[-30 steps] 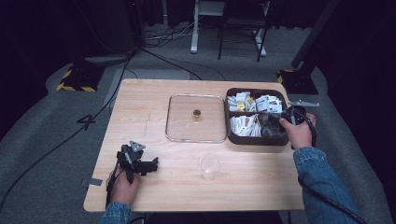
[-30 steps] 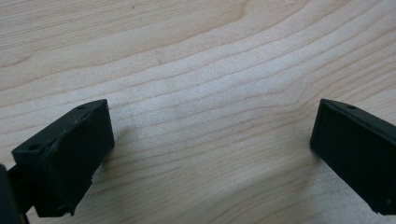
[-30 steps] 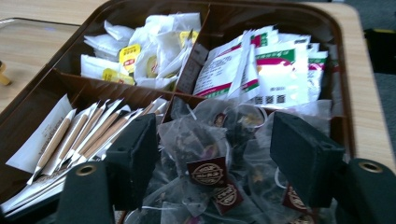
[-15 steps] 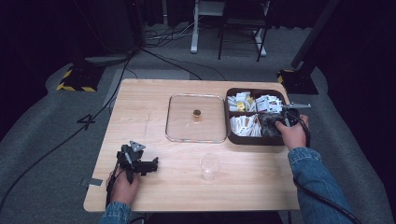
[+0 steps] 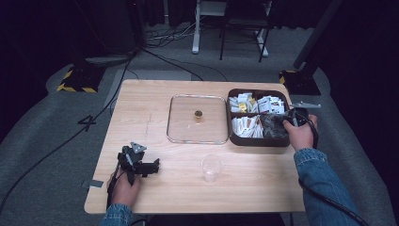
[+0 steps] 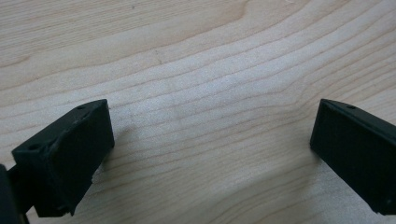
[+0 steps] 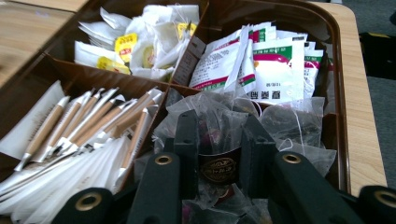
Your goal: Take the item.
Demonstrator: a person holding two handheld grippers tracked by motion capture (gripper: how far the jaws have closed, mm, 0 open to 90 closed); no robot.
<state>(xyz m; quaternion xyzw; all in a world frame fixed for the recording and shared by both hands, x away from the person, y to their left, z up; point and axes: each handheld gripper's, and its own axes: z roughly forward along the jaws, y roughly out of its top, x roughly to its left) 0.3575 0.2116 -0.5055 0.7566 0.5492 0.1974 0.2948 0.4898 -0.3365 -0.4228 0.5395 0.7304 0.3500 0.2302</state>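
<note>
A clear tea sachet (image 7: 219,163) is pinched between the right gripper's (image 7: 218,156) jaws in the near-right compartment of the brown box (image 7: 343,93), a lift toward the plastic cup (image 5: 211,167) seemingly called for next, while the left gripper (image 6: 210,154) is held wide open over the table (image 6: 196,60)

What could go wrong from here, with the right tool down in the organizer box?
The right tool is closed on a clear packet in the organizer box; overlapping clear packets alongside could snag and lift out too. The thin film may slip or tear in the grip. Carried left, the arm could knock over the light plastic cup standing on the open table. The left tool rests open, away from it all.
</note>
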